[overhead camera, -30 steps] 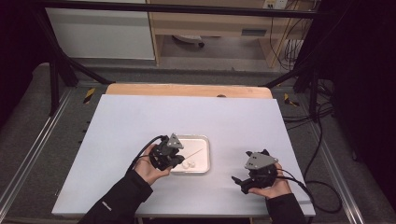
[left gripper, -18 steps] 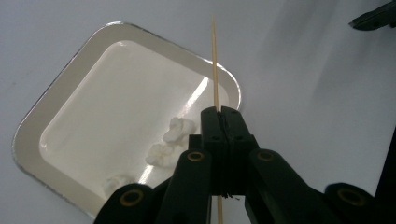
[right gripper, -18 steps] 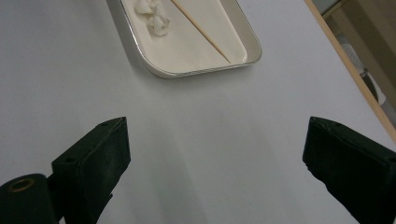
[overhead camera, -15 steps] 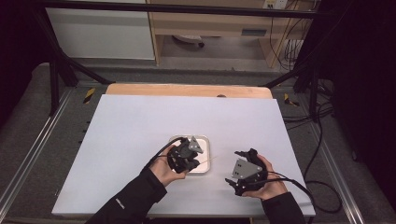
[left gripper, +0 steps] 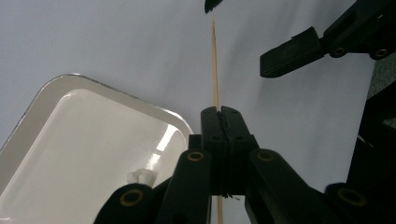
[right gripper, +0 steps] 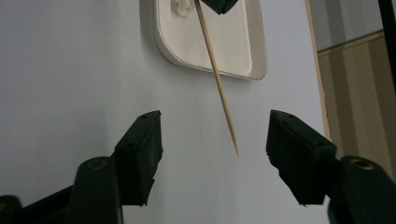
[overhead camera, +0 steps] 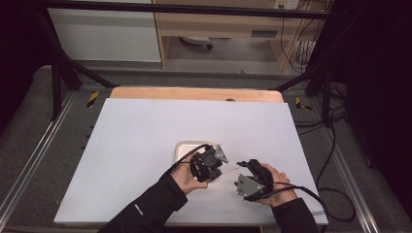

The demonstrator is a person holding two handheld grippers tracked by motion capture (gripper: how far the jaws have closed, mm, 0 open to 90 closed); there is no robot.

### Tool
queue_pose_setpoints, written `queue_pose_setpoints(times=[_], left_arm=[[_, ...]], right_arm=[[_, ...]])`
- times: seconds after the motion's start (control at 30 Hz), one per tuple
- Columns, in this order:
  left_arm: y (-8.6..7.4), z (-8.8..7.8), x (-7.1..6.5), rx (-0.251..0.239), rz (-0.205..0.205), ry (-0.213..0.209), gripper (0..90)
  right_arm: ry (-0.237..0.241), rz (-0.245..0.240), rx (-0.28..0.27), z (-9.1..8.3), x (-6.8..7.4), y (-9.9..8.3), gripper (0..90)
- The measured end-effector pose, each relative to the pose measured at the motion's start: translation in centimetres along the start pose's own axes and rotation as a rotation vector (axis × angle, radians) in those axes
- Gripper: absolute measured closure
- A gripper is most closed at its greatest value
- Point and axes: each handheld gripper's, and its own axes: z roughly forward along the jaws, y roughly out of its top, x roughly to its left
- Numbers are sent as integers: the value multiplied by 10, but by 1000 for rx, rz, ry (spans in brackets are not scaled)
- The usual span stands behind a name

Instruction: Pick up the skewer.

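Note:
A thin wooden skewer (left gripper: 215,60) sticks out of my left gripper (left gripper: 220,112), whose jaws are shut on it. In the high view the left gripper (overhead camera: 218,167) hovers at the right edge of a white tray (overhead camera: 184,146) and aims the skewer (overhead camera: 231,169) at my right gripper (overhead camera: 244,169). In the right gripper view the skewer's tip (right gripper: 233,144) hangs between the two jaws of the right gripper (right gripper: 215,135) without touching either pad. Those jaws have just been closing. A small white piece (left gripper: 142,176) lies in the tray (left gripper: 46,102).
The white tabletop (overhead camera: 145,131) spreads wide to the left and back. A wooden board (overhead camera: 194,93) lines its far edge. Cables (overhead camera: 330,194) trail off the right side. Dark metal frame legs (overhead camera: 58,77) stand behind the table.
My left gripper has carried the skewer rightward from over the tray toward the right gripper. The right hand has shifted left toward it, and its jaws stand narrower.

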Motion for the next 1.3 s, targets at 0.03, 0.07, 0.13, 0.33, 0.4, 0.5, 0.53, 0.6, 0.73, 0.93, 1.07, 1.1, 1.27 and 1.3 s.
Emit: queue_pose_setpoints(times=[0.03, 0.07, 0.13, 0.33, 0.4, 0.5, 0.53, 0.6, 0.73, 0.93, 1.07, 1.1, 1.27, 1.3], left_arm=[[1, 1, -1, 4, 3, 0, 891], [1, 2, -2, 10, 7, -4, 891], [2, 4, -3, 8, 7, -9, 891], [6, 8, -5, 9, 9, -23, 891], [8, 9, -7, 8, 15, -25, 891], [11, 11, -10, 11, 24, -27, 891], [12, 11, -11, 13, 29, -30, 891], [14, 12, -12, 11, 35, -35, 891], [16, 14, -14, 10, 42, -40, 891], [15, 12, -11, 9, 36, -44, 891], [12, 12, -7, 0, 17, -70, 886], [12, 12, -7, 0, 20, -69, 880], [3, 8, 0, 31, 30, -37, 675], [1, 8, 2, 40, 32, -35, 639]], right_arm=[[-10, -36, -2, 1, 0, 0, 420], [-10, -45, 2, 1, 1, 0, 445], [-25, -86, 0, 2, 1, 0, 520], [-26, -144, 8, 3, 4, 0, 622], [-23, -165, 5, 3, 6, 1, 658], [-22, -196, 14, 4, 7, 2, 712], [-23, -201, 14, 5, 8, 2, 731], [-22, -204, 11, 5, 9, 2, 761], [-22, -233, 20, 4, 10, 3, 843], [-32, -267, 19, 5, 12, 4, 891], [-29, -271, 22, 5, 12, 5, 894], [-31, -265, 27, 4, 13, 5, 895], [-52, -280, 64, 4, 10, 3, 895], [-58, -281, 77, 3, 10, 3, 895]])
